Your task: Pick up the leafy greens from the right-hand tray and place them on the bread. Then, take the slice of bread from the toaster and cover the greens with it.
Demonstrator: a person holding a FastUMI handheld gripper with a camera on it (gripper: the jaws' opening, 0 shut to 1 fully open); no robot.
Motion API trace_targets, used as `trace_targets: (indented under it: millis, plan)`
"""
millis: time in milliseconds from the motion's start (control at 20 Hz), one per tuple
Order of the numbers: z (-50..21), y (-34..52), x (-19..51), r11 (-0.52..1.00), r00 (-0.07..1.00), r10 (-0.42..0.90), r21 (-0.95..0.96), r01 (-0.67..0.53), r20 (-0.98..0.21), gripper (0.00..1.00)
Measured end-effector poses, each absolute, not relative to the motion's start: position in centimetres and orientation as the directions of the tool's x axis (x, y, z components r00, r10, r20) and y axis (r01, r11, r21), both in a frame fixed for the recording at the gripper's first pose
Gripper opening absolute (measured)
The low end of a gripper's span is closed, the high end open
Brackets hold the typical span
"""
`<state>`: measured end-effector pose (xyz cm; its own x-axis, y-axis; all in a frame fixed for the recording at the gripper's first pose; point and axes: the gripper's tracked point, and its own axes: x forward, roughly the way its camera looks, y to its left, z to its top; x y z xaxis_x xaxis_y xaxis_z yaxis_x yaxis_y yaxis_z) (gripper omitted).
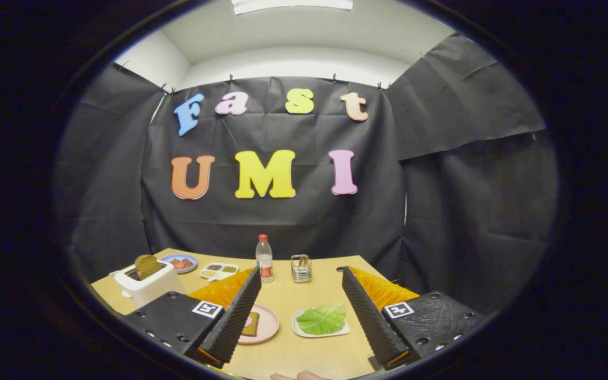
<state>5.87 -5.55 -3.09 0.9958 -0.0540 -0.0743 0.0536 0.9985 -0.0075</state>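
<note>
My gripper [300, 277] is open, held above the wooden table with nothing between its fingers. Below and between the fingers lies a green leaf [322, 318] on a white tray [342, 332]. To its left sits a pink plate [267, 325] with a slice of bread [251, 324], partly hidden behind the left finger [233, 316]. A white toaster [148, 286] stands at the table's left side, a brown bread slice [148, 265] sticking up out of its slot.
At the table's back stand a water bottle [264, 258] and a small metal rack [301, 268]. A blue plate [179, 262] and a divided food tray [219, 271] lie behind the toaster. Fingertips of a person's hand [298, 376] show at the near table edge.
</note>
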Motion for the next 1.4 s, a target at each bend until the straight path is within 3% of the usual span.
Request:
trace_targets:
  millis: [400,600,950,1400]
  plan:
    - [-9.5,-10.9,12.8,0.988,0.958,-0.154,-0.062,0.143,-0.241,0.95]
    - [-13.5,-11.7,16.2,0.994,0.932,-0.107,-0.012,0.109,-0.345,0.95]
    - [-20.5,-14.5,21.1,0.987,0.844,-0.101,0.051,0.15,-0.527,0.94]
    - [-26.5,-16.1,25.1,0.98,0.752,-0.136,0.024,0.198,-0.645,0.96]
